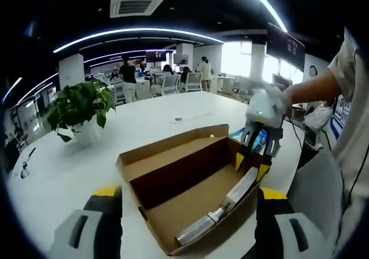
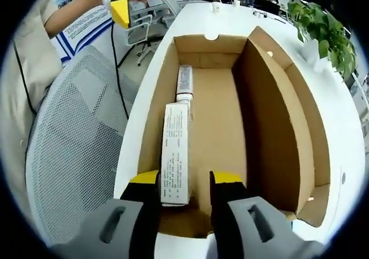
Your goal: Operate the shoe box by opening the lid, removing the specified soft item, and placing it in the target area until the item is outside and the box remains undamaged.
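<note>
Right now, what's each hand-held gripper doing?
Left hand-held gripper: open, empty, before the shoe box.
Right hand-held gripper: open, at the white carton, not clamped.

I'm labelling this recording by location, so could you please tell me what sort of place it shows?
Most likely an open-plan office: people at desks with office chairs, a ceiling air-conditioning vent, and a long white table holding a potted plant and an open cardboard box.

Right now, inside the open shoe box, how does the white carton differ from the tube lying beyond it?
The white carton is a flat-sided rectangular pack covered in small print; the tube is rounded, and in the left gripper view looks silvery. The white carton is the longer of the two. The white carton lies by the right gripper; the tube lies farther off. Both rest end to end along one wall of the shoe box.
</note>
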`<state>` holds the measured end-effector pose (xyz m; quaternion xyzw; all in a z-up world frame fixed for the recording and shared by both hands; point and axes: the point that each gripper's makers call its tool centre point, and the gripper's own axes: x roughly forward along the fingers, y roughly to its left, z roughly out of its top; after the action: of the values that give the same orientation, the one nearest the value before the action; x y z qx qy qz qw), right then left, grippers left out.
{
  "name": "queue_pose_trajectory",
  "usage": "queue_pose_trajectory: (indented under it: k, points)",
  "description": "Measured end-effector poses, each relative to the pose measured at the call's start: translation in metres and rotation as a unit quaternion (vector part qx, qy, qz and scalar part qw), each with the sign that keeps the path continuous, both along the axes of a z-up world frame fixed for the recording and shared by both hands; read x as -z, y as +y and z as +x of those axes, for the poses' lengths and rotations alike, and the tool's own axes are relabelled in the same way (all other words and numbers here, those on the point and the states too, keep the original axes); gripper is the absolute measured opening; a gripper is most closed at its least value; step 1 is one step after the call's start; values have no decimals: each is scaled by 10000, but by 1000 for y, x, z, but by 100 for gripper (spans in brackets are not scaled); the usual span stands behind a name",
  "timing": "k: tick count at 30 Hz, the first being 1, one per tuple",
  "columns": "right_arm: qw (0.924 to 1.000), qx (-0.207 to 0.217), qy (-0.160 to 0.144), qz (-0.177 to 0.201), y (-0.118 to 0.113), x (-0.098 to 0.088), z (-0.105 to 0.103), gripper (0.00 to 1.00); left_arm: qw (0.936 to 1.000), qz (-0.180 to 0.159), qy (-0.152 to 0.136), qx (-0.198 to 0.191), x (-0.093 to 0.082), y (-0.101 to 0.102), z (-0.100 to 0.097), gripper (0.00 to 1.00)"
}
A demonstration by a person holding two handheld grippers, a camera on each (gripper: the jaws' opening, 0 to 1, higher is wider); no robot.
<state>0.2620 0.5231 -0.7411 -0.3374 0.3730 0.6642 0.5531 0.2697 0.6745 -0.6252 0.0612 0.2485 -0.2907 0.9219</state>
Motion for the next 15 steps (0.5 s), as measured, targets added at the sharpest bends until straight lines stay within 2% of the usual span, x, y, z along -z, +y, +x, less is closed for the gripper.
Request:
queue_pose_trajectory:
  k: [7,15]
  points:
    - [9999,-105,-76,-86,-1,7,-6,17,10000,42,38,-13,2,0,-4,98]
    - [9998,-93,-172,-107,-2,8,-4,17,10000,64,49,-52,1,3,-9,98]
